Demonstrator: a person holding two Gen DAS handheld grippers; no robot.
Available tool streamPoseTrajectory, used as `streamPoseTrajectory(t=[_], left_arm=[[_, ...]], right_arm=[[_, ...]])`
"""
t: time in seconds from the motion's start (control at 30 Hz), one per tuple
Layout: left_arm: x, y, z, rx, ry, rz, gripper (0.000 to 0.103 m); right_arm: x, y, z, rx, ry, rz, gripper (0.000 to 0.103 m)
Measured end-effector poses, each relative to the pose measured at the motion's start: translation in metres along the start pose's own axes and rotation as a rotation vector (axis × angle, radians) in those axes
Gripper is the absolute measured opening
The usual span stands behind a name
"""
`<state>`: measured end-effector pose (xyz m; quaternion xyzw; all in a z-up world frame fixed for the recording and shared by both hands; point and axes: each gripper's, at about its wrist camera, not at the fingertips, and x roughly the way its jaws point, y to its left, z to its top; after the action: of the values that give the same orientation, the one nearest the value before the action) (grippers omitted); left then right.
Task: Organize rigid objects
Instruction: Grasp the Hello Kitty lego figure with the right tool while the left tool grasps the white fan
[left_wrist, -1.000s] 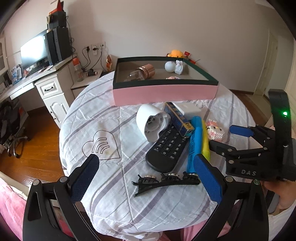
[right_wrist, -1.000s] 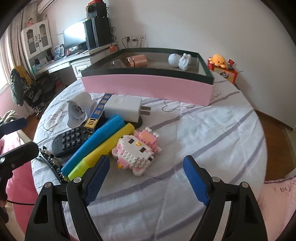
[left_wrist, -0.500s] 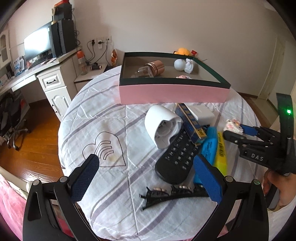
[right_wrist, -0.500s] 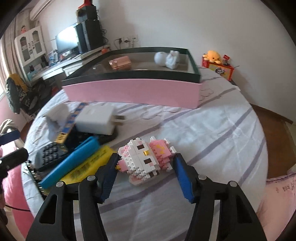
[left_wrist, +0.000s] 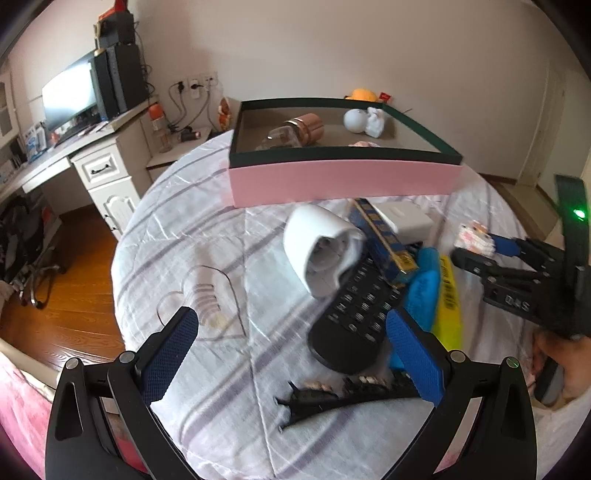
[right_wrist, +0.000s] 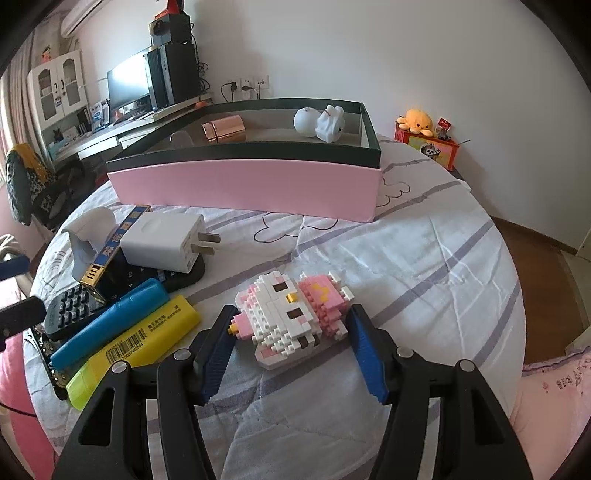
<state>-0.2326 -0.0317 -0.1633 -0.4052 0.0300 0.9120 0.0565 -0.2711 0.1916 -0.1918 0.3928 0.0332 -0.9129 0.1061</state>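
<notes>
so the pink-and-white brick cat (right_wrist: 295, 314) is pinched between the right gripper (right_wrist: 291, 341) pads on the striped tablecloth (right_wrist: 424, 266), near the pink box (right_wrist: 243, 188). left gripper (left_wrist: 291, 347) is held wide open above the remote (left_wrist: 354, 314).

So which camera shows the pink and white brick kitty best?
The right wrist view. The brick kitty sits big and sharp in the middle, between the right gripper jaws. In the left wrist view only a small, blurry bit of it shows at the far right.
</notes>
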Motion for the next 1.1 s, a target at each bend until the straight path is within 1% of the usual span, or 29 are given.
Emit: streamPoseTrajectory(t=[0.07, 0.17, 0.23, 0.3, 0.4, 0.53, 0.67, 0.73, 0.77, 0.8, 0.83, 0.9, 0.93, 0.97, 1.0, 1.03, 1.1], left_arm=[[0.005, 0.002, 0.006, -0.016, 0.002, 0.009, 0.103], [0.013, 0.004, 0.016, -0.068, 0.007, -0.048, 0.103], [0.02, 0.003, 0.022, -0.093, 0.01, -0.058, 0.103], [0.029, 0.001, 0.027, -0.11, 0.023, -0.044, 0.103], [0.045, -0.001, 0.032, -0.14, 0.059, 0.02, 0.103], [0.056, 0.0, 0.036, -0.166, 0.083, 0.003, 0.103], [0.065, -0.004, 0.041, -0.149, 0.097, 0.008, 0.103], [0.067, -0.005, 0.043, -0.138, 0.086, 0.011, 0.102], [0.068, -0.006, 0.043, -0.123, 0.08, 0.009, 0.098], [0.07, -0.006, 0.043, -0.109, 0.085, -0.007, 0.091], [0.07, -0.006, 0.042, -0.109, 0.083, -0.031, 0.087], [0.068, -0.004, 0.043, -0.103, 0.072, -0.075, 0.076], [0.067, -0.005, 0.044, -0.09, 0.068, -0.078, 0.075], [0.067, -0.006, 0.045, -0.077, 0.063, -0.077, 0.071], [0.067, -0.006, 0.046, -0.069, 0.06, -0.084, 0.064], [0.067, -0.006, 0.047, -0.069, 0.059, -0.1, 0.061], [0.067, -0.005, 0.048, -0.076, 0.063, -0.106, 0.062]], right_arm=[[0.0, 0.0, 0.0, -0.002, -0.002, 0.001, 0.062], [0.0, -0.001, 0.0, 0.0, -0.007, 0.005, 0.062], [0.0, -0.001, 0.0, -0.001, -0.008, 0.005, 0.062], [0.0, 0.0, 0.0, -0.002, -0.008, 0.005, 0.062], [0.0, 0.0, 0.0, -0.002, -0.009, 0.006, 0.062], [-0.001, 0.0, 0.0, -0.003, -0.009, 0.008, 0.063], [-0.001, 0.0, 0.001, -0.007, -0.008, 0.01, 0.064], [-0.001, 0.0, 0.0, -0.008, -0.007, 0.01, 0.064], [-0.001, 0.0, 0.001, -0.008, -0.007, 0.011, 0.064], [-0.001, 0.0, 0.001, -0.007, -0.007, 0.012, 0.064], [-0.001, 0.0, 0.0, -0.007, -0.007, 0.013, 0.064], [-0.001, 0.0, 0.001, -0.008, -0.007, 0.012, 0.064], [0.0, 0.0, 0.0, -0.009, -0.007, 0.011, 0.064], [-0.001, 0.0, 0.0, -0.009, -0.007, 0.011, 0.064], [-0.001, 0.0, 0.0, -0.01, -0.007, 0.01, 0.064], [-0.001, 0.0, 0.0, -0.01, -0.007, 0.01, 0.064], [0.0, 0.0, 0.0, -0.01, -0.006, 0.01, 0.064]])
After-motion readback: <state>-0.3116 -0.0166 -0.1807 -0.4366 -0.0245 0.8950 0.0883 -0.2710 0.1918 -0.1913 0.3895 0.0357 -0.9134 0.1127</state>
